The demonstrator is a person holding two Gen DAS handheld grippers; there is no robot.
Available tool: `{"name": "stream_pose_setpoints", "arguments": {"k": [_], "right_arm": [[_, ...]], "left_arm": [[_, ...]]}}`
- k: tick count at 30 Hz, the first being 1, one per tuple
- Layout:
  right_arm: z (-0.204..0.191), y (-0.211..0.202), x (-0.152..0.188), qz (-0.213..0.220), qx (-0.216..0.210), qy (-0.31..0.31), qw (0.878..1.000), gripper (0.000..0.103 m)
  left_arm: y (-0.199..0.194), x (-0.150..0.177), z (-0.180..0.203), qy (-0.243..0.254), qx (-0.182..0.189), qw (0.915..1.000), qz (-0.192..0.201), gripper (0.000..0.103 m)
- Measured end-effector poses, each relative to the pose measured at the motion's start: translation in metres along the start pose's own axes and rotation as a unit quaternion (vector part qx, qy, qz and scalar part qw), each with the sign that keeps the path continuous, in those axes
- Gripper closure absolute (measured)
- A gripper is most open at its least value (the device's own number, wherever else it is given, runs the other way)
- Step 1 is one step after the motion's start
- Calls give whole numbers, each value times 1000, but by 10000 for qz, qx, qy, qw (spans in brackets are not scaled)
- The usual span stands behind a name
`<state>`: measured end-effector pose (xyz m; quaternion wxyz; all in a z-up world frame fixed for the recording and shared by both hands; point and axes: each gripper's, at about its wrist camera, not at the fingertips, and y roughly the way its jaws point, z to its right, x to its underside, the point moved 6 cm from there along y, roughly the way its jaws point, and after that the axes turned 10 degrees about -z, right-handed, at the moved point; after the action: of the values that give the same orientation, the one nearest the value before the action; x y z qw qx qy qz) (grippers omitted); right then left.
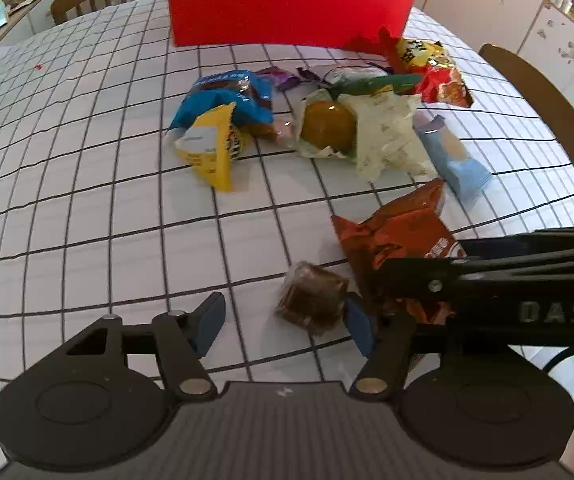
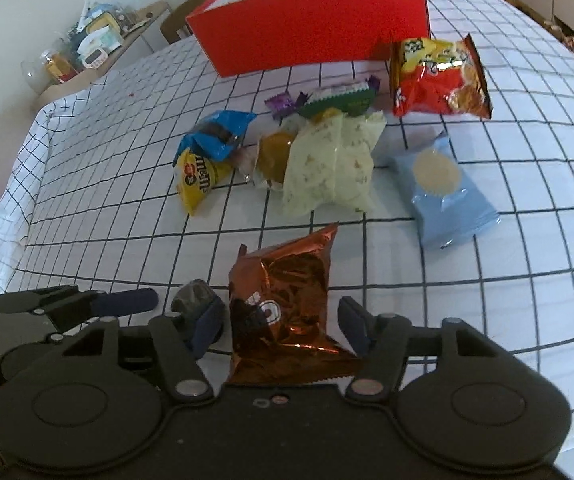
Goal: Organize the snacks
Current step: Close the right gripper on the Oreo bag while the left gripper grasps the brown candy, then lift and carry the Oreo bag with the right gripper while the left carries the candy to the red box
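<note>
— Copper foil first: from the left wrist view, the copper-brown chip bag (image 1: pixel 397 240) lies ahead and right of the left gripper (image 1: pixel 283 324), partly under the right gripper's arm. Between the left gripper's blue pads (image 1: pixel 209 326) sits a small brown clear-wrapped snack (image 1: pixel 313 300).

— Clamped on it?

— No. Jaws apart; the snack lies against the right-hand pad, with a clear gap to the other. If they close like that, I'd guess the packet skids sideways or gets pinched by its wrapper edge.

— And the other view?

— The right gripper (image 2: pixel 283 330) straddles that chip bag (image 2: pixel 287 312), jaws apart, neither pad pressing that I can see. The left gripper's fingers (image 2: pixel 127 302) come in just beside its left pad. So close together, the two tools could knock each other or snag the wrong packet.

— The container?

— The red box (image 2: pixel 315 16) stands well ahead, past the heap: yellow candy bag (image 2: pixel 197 178), blue packet (image 2: pixel 217 136), pale green bag (image 2: pixel 331 164), light blue pouch (image 2: pixel 447 192), red-and-yellow bag (image 2: pixel 439 80). Only white inner walls show; what's inside I can't tell.
</note>
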<state>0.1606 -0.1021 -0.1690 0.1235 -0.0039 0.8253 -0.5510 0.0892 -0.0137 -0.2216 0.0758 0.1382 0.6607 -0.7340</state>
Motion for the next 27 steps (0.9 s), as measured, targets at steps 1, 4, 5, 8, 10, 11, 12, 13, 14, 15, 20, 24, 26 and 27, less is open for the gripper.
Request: {"name": "stream_pose_setpoints", "arguments": {"k": [1,4,5,8,10,11,12,13,14,15,20,24,26,27], "right_arm": [[0,2,0,-23,-10,17,10000,47],[2,4,1,-74,-70,130,9999,52],[3,4,1,-69,-74,149,9998,53],[2,3,1,-70,-85,163,9998,56],[2,3,2,-89,-101,169,9998,58],[2,3,2,-92,-105,177,9997,59],[2,2,3,-79,-102,199,9997,59],[2,1,4,-70,-79,205,9997,59],[3,0,4,-58,-65,202,9998,60],[2,-1,4,-46,-60,202,9998,60],[1,-9,2,24,-26,219,9998,60],[0,-20,-3,120,-16,207,9997,60],[-2,-26,-7,175,-8,179,9997,60],[-3,-29,-9,202,11,157,9997,60]], "left_arm": [[0,-1,1,20,25,10000,8,41],[0,-3,3,99,24,9999,23,49],[0,-3,3,107,41,9999,30,53],[-1,-3,5,128,48,9999,40,67],[-1,-3,5,97,34,9999,41,67],[-1,-2,5,98,15,9999,46,67],[-1,-2,5,86,2,10000,42,67],[-2,-2,5,69,-5,10000,31,67],[-2,-1,5,37,-4,10000,14,68],[-2,-1,4,2,1,10000,-4,68],[-8,-1,0,-177,-20,9998,-19,68],[-19,-5,-4,-310,-73,9995,60,68],[-25,-8,-6,-391,-65,9992,81,68],[-29,-10,-7,-427,-52,9990,96,68]]}}
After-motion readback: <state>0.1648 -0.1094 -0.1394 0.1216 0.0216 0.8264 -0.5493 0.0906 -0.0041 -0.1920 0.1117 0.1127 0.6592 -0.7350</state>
